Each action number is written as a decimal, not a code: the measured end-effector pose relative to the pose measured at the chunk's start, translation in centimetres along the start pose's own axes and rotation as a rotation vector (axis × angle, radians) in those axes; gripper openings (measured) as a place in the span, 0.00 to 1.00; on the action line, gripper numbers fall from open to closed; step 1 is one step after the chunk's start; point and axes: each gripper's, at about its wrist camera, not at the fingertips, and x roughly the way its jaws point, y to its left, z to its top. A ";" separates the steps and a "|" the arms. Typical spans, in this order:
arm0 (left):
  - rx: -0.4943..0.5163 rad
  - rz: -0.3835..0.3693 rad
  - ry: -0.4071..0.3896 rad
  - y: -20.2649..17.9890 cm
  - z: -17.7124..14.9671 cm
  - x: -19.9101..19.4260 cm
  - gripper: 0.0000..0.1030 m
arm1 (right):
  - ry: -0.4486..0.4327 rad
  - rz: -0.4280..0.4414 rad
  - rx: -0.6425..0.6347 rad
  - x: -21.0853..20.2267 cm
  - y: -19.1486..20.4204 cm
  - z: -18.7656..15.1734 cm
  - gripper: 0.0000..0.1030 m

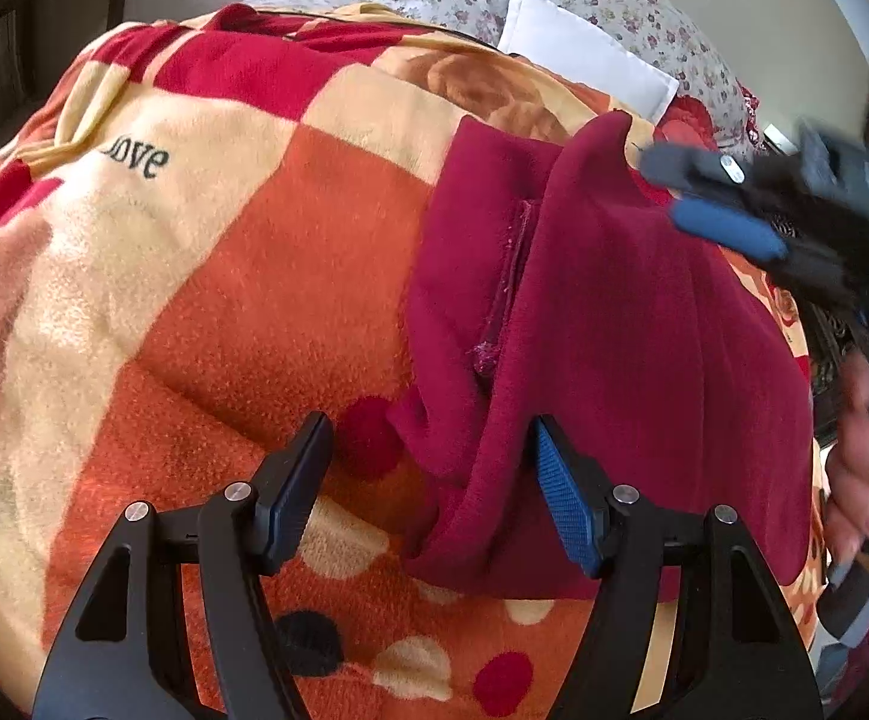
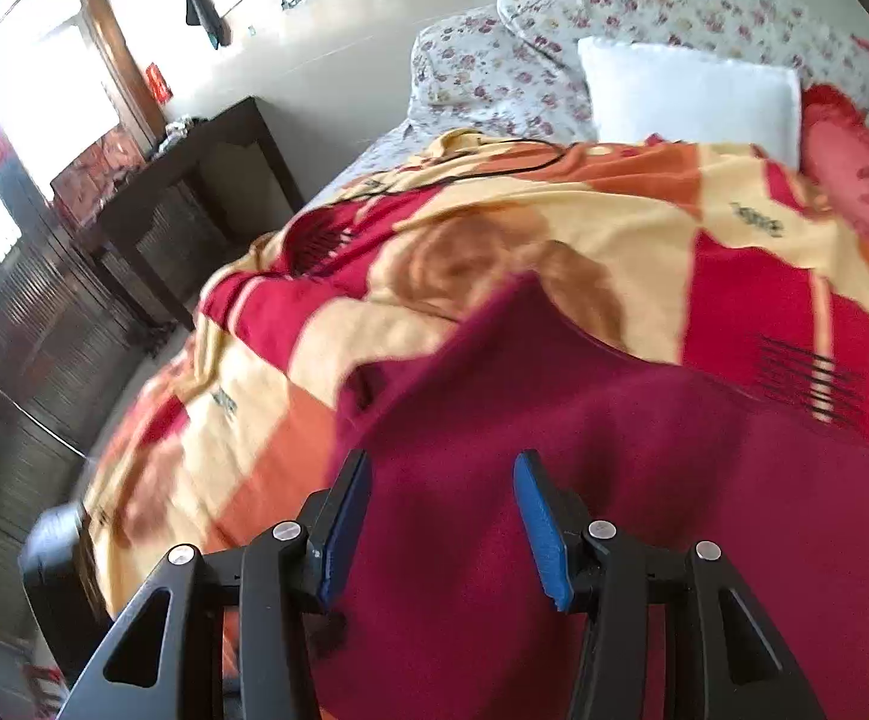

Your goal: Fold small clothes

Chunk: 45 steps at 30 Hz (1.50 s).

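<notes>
The dark red fleece garment [image 1: 614, 312] lies rumpled on the patchwork blanket [image 1: 194, 252], one flap folded over. Left hand-held gripper [image 1: 434, 492] hovers over its near edge, jaws released; right hand-held gripper [image 2: 443, 525] is spread wide over it too.

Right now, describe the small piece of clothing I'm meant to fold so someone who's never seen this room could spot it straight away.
Find the bed covered by the checked orange, cream and red fleece blanket, with a white pillow at its head. Lying on that blanket, just ahead of both open grippers, is the dark maroon garment. It alone is a single plain colour, partly folded over itself, with a stitched seam down it.
</notes>
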 end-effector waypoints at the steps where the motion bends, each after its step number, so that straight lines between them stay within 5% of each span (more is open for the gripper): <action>1: -0.001 -0.003 0.001 0.0 0.0 0.1 0.66 | 0.002 0.009 0.016 0.4 0.1 0.3 0.46; 8: -0.003 -0.014 -0.004 0.1 0.1 0.5 0.68 | 0.071 0.022 0.054 4.4 0.5 2.2 0.46; 9: -0.002 -0.015 -0.004 0.2 0.1 0.5 0.68 | 0.070 0.002 0.025 4.9 0.8 2.3 0.39; 10: -0.002 -0.017 -0.004 0.2 0.1 0.4 0.68 | 0.064 -0.019 -0.005 5.1 1.0 2.4 0.22; 13: -0.009 -0.033 0.002 0.6 0.3 0.2 0.68 | 0.059 -0.041 -0.033 5.3 1.2 2.7 0.07; 19: -0.034 -0.045 -0.021 1.3 0.6 -0.3 0.68 | -0.001 0.001 -0.048 4.1 1.7 3.4 0.05; 25: -0.037 -0.040 -0.013 1.3 0.6 0.1 0.68 | 0.069 -0.017 -0.051 6.9 1.3 3.0 0.05; 27: -0.037 -0.044 -0.013 1.4 0.6 0.3 0.68 | 0.066 -0.016 -0.047 6.1 1.5 3.1 0.11; 30: -0.030 -0.047 -0.014 1.4 0.6 0.2 0.68 | 0.071 -0.022 -0.070 4.8 2.1 2.9 0.49; 31: -0.028 -0.048 -0.016 1.4 0.5 0.2 0.68 | 0.069 -0.042 -0.089 4.3 2.4 2.7 0.55; 34: -0.021 -0.049 -0.023 1.4 0.2 0.1 0.68 | 0.080 -0.129 -0.148 3.7 3.1 2.3 0.56; 45: -0.031 -0.100 -0.044 2.4 -0.8 -0.4 0.69 | 0.178 -0.180 -0.192 7.5 5.6 2.9 0.70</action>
